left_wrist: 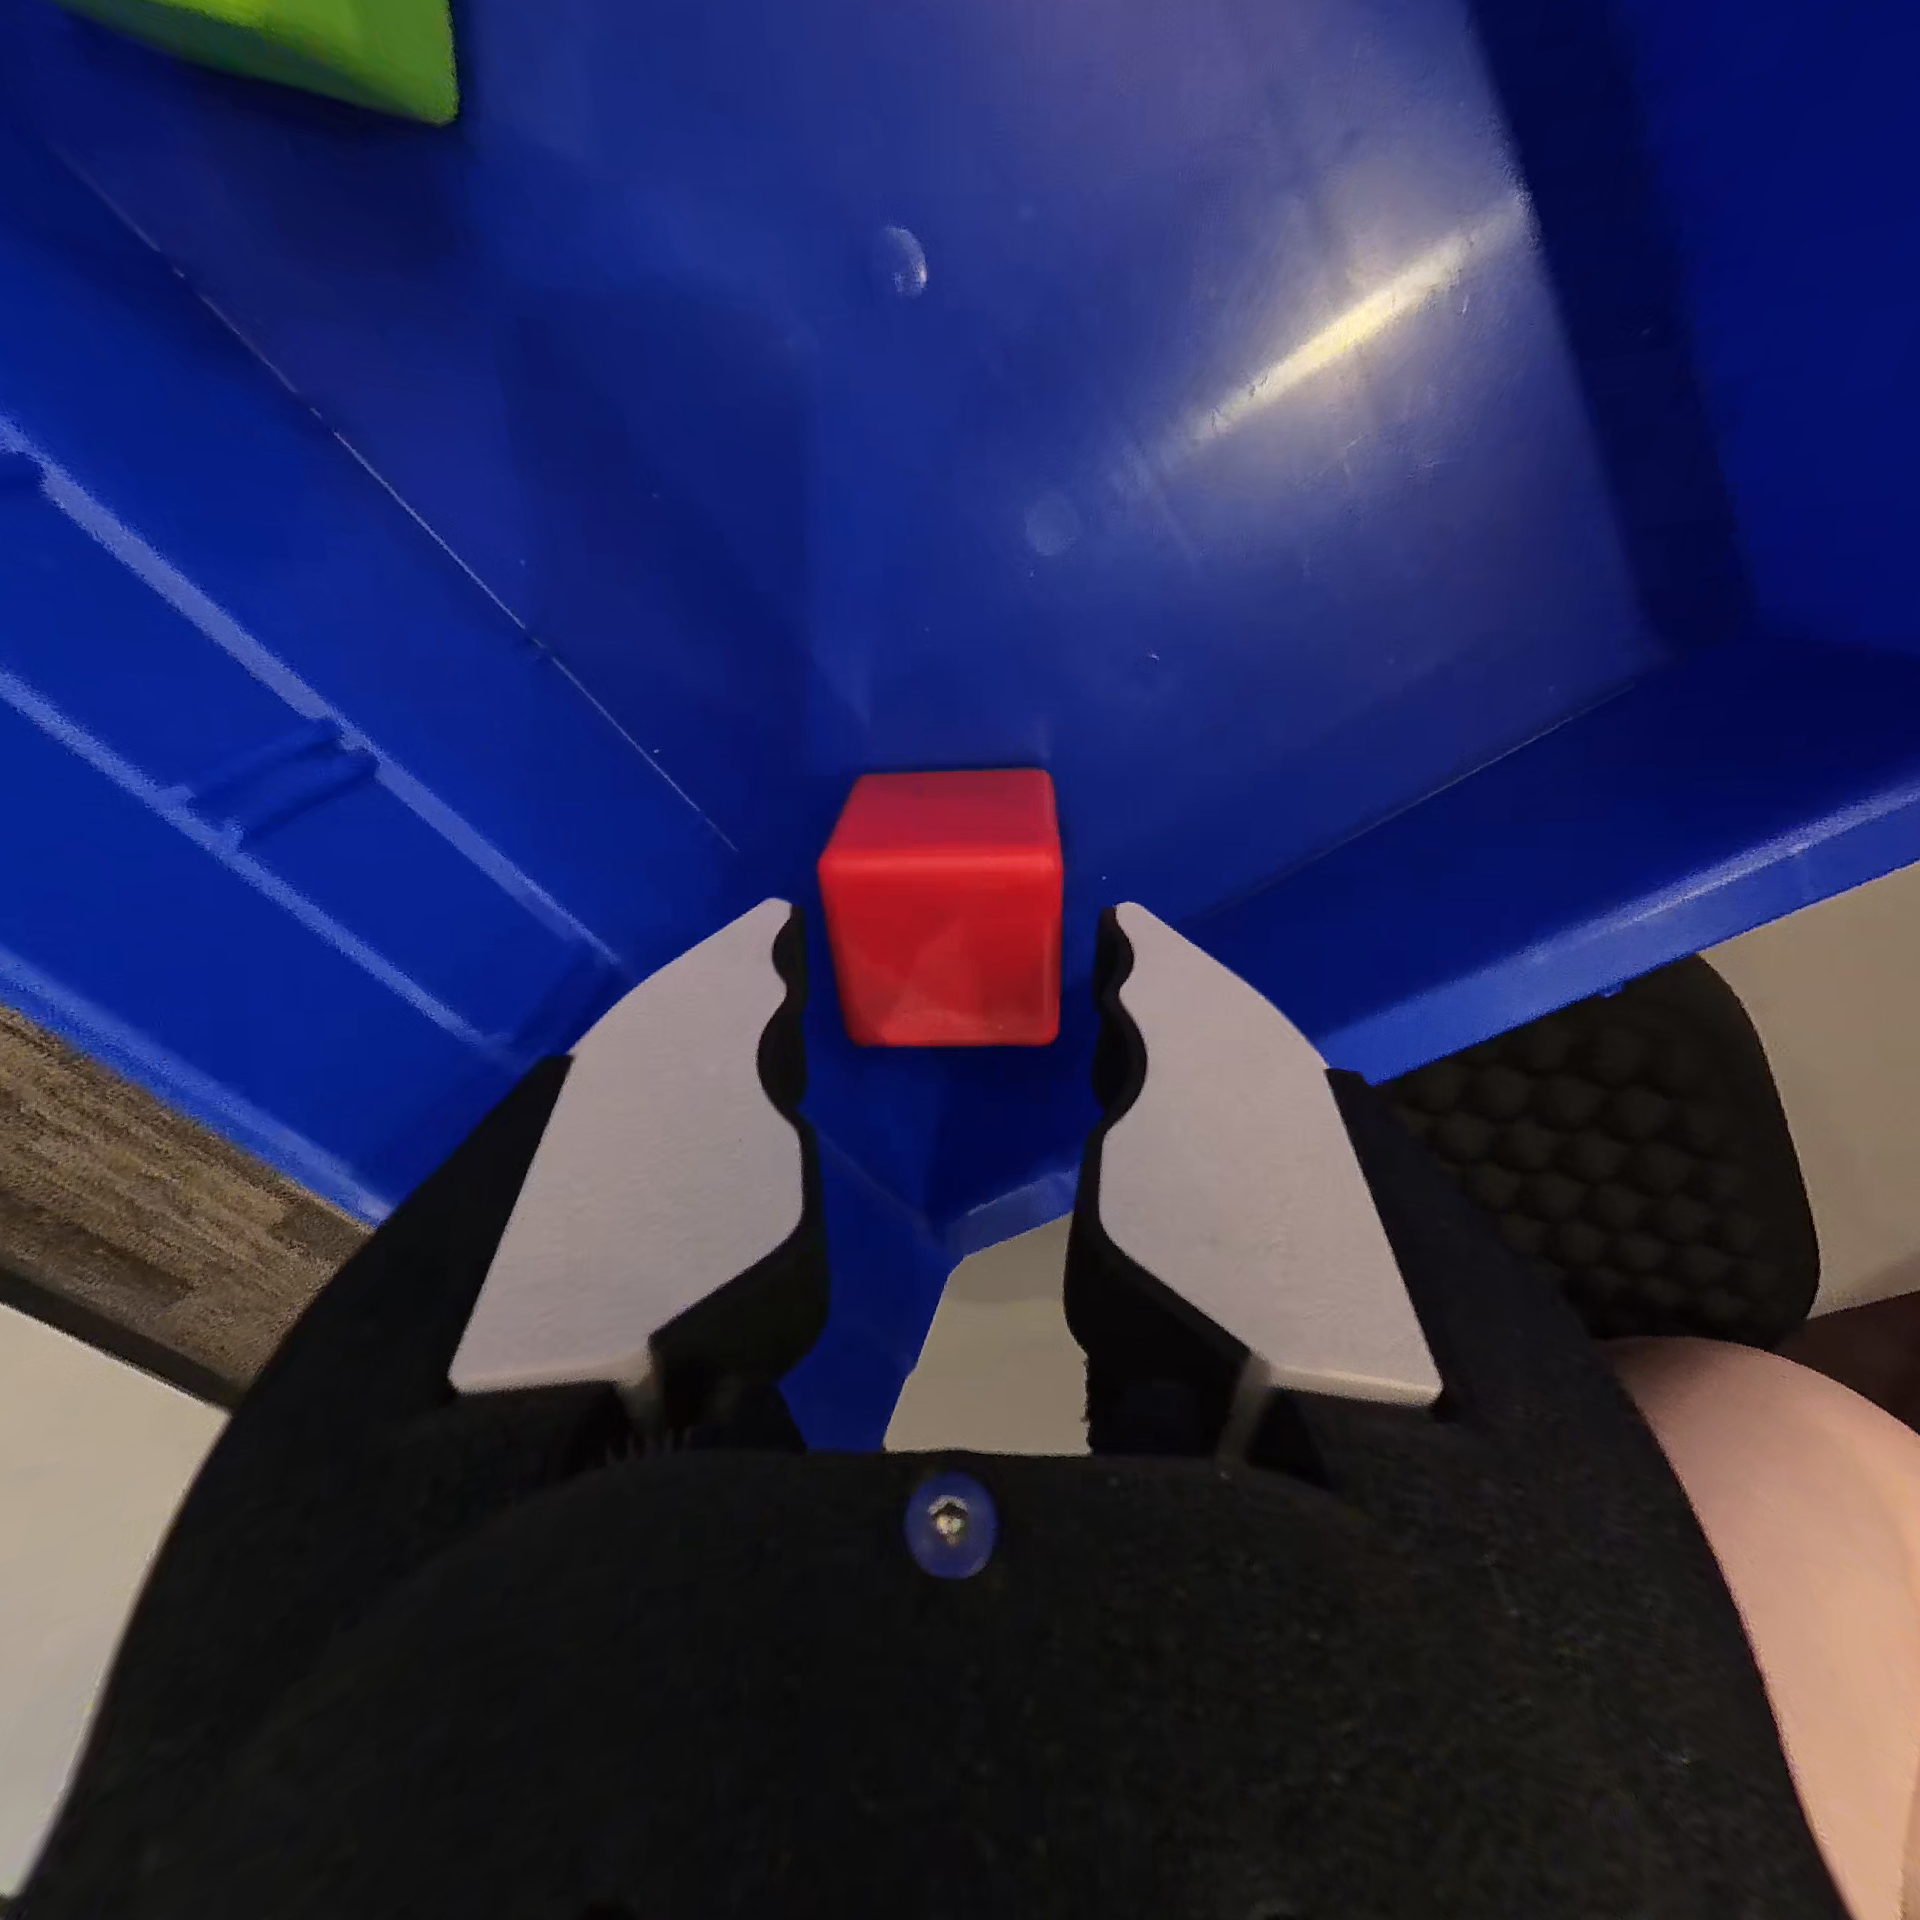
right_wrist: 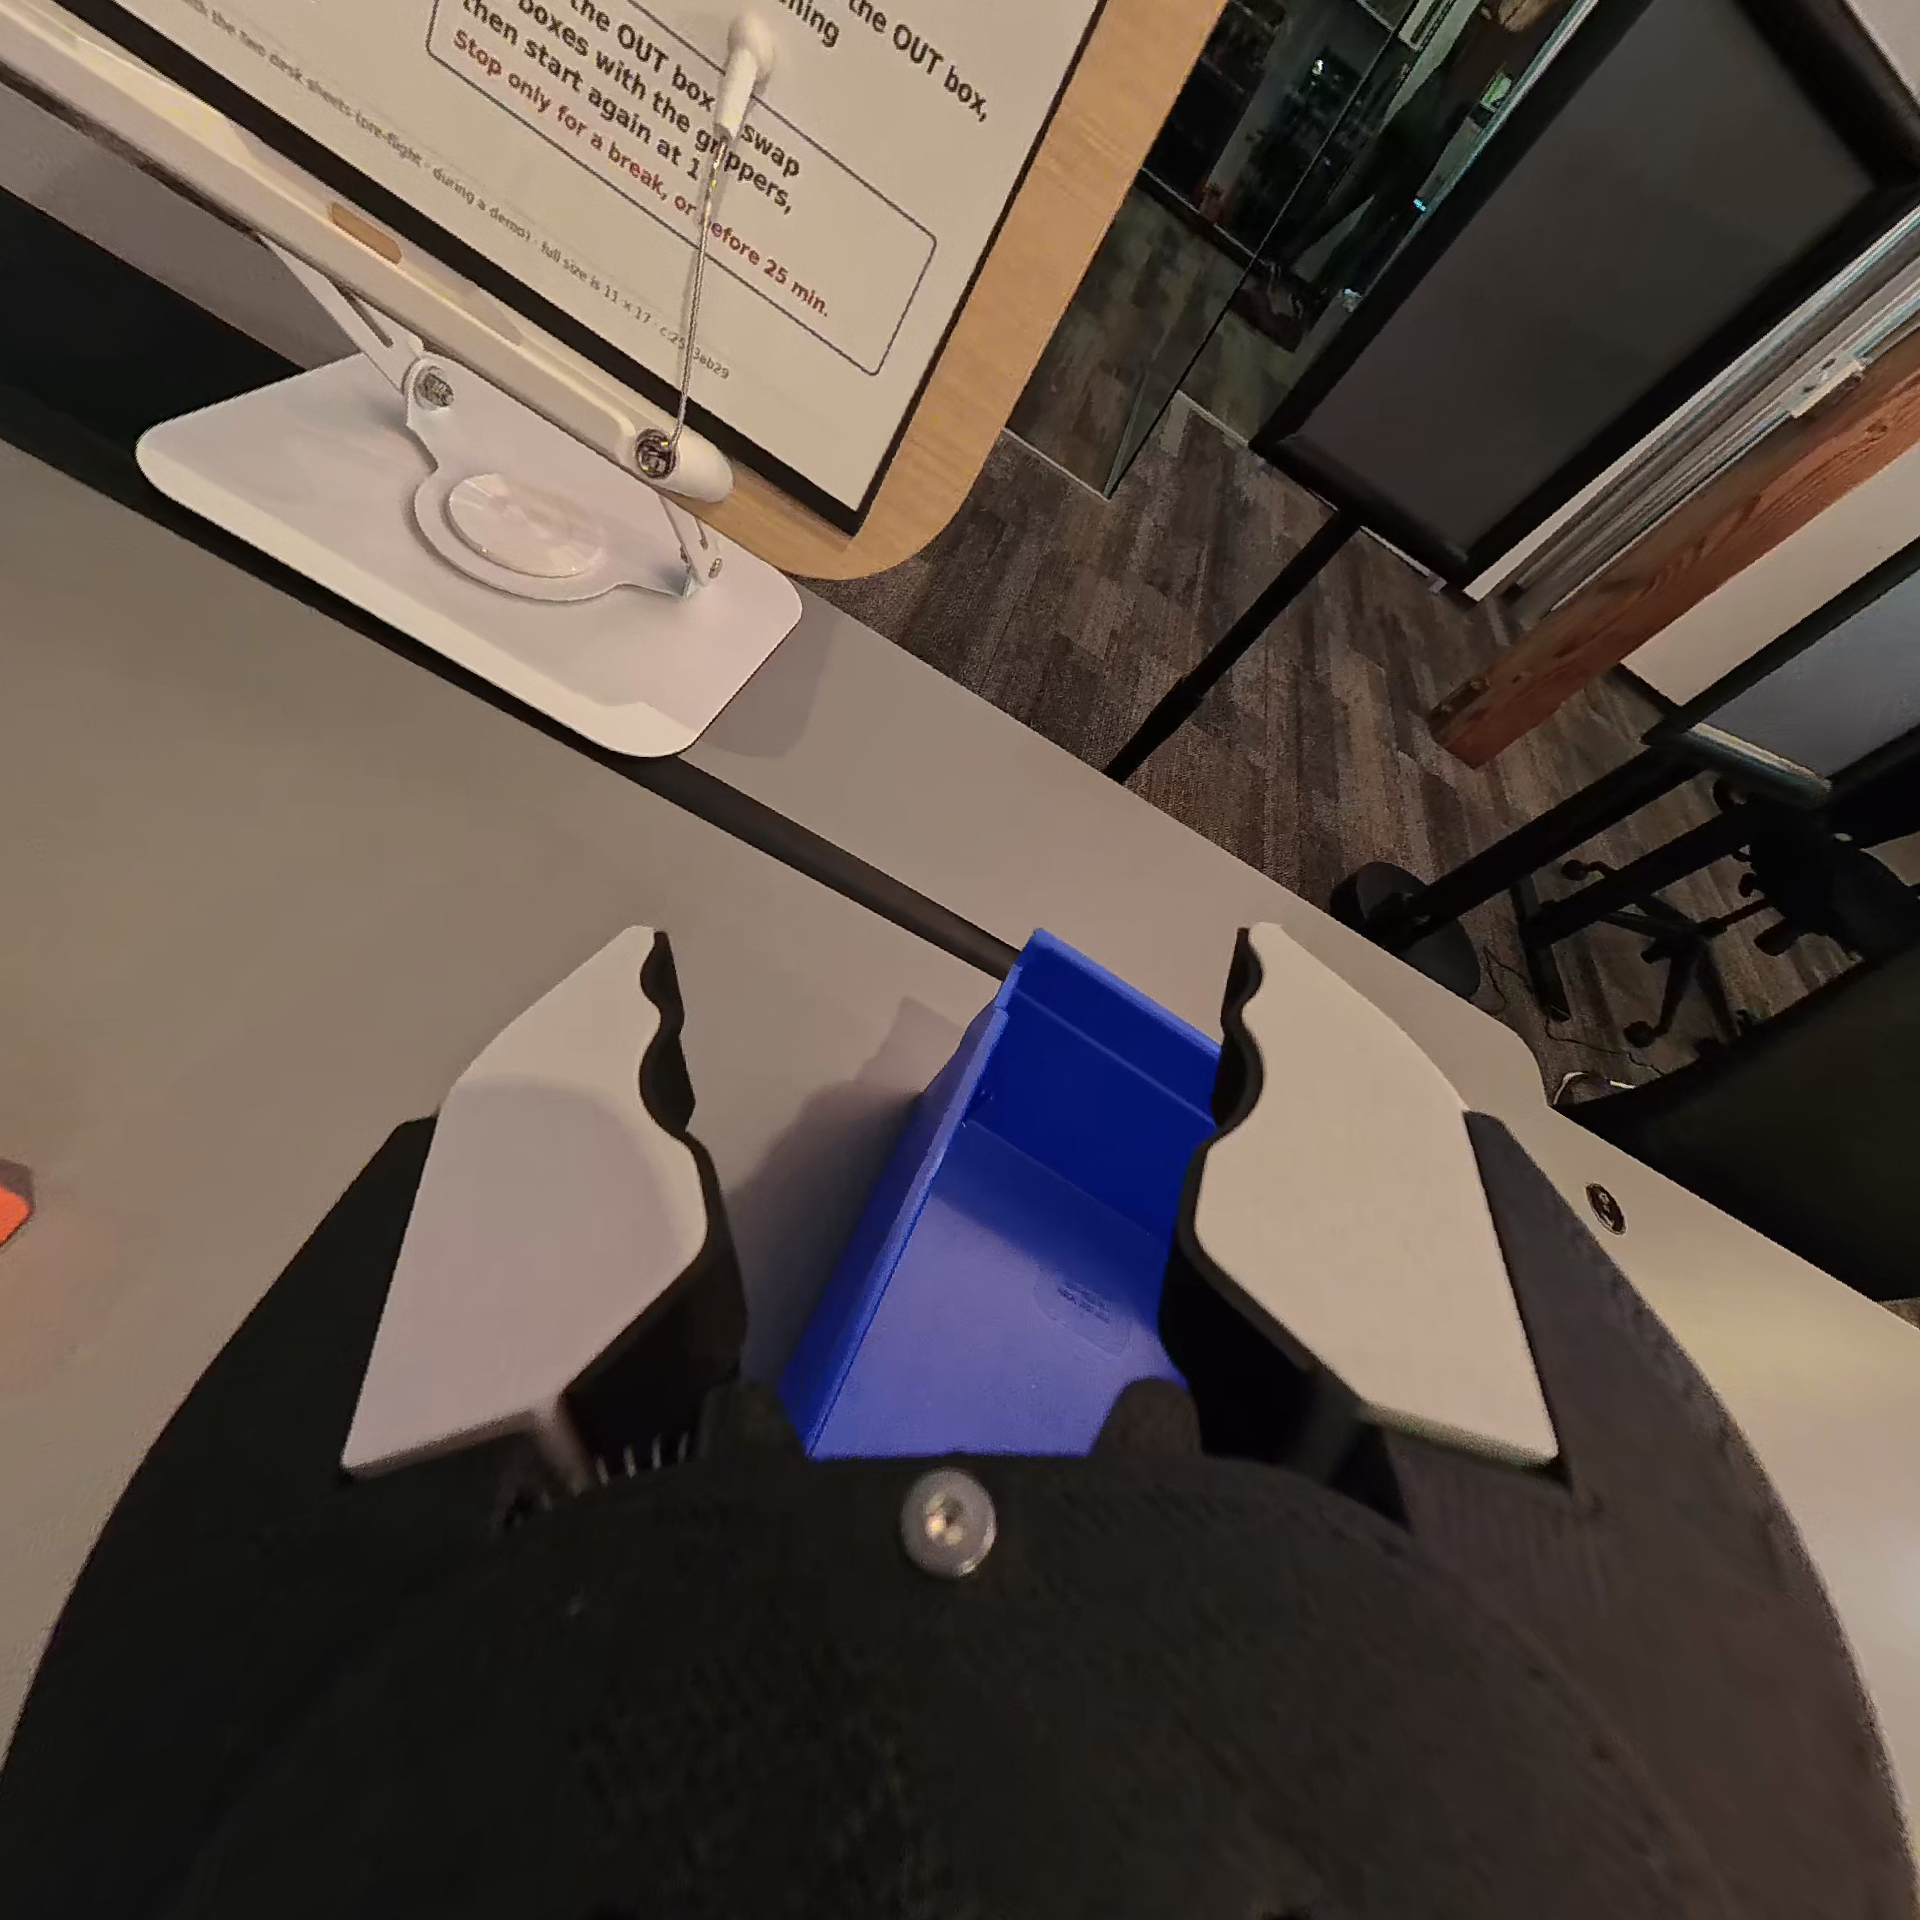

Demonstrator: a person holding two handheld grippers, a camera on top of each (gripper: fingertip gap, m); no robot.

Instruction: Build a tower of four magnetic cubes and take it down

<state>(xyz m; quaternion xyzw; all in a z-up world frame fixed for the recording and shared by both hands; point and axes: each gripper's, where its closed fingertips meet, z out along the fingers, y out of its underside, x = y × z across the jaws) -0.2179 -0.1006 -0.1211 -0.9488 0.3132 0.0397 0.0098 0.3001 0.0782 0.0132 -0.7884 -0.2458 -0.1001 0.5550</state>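
In the left wrist view a red cube [left_wrist: 940, 909] lies on the floor of a blue plastic bin [left_wrist: 1195, 416]. My left gripper [left_wrist: 948, 920] reaches into the bin, open, with a fingertip on each side of the cube and a small gap on both sides. A green object [left_wrist: 312, 52] shows at the top left, blurred. In the right wrist view my right gripper [right_wrist: 948, 951] is open and empty above the grey table [right_wrist: 260, 883]. A blue bin [right_wrist: 1039, 1226] stands on the table between and below its fingers.
A white stand base [right_wrist: 468, 582] holding a printed board [right_wrist: 727, 156] sits at the table's back left. An orange object [right_wrist: 10, 1210] shows at the left edge. The table edge runs diagonally at the right, with carpet and chair legs [right_wrist: 1683, 935] beyond. The grippers' ends are close to 55 cm from one another.
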